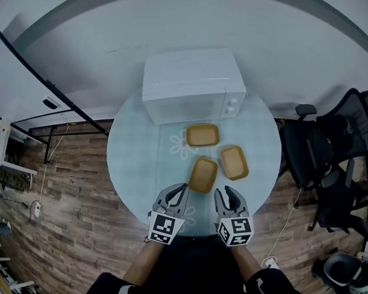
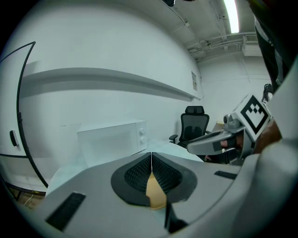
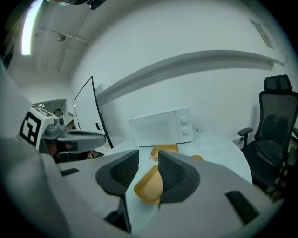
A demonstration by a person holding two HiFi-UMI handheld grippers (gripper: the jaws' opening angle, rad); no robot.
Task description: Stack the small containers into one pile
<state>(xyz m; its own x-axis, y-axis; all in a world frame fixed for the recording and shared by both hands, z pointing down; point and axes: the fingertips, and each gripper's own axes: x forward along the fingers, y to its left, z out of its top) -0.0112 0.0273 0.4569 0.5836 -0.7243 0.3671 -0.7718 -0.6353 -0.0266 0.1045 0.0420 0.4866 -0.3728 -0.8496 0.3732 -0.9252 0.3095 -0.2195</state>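
A white microwave oven (image 1: pixel 191 83) stands at the back of the round pale worktop (image 1: pixel 136 157). In front of it lie 3 small tan rectangular plastic containers, unstacked: 1 (image 1: pixel 202 135) just before the oven, 1 (image 1: pixel 234 162) farther from it to the right, 1 (image 1: pixel 203 174) farthest, nearest both tools. The left tool (image 1: pixel 181 192) has its jaws pressed together on nothing. The right tool (image 1: pixel 223 191) has its jaws parted and empty, with that farthest container showing beyond them.
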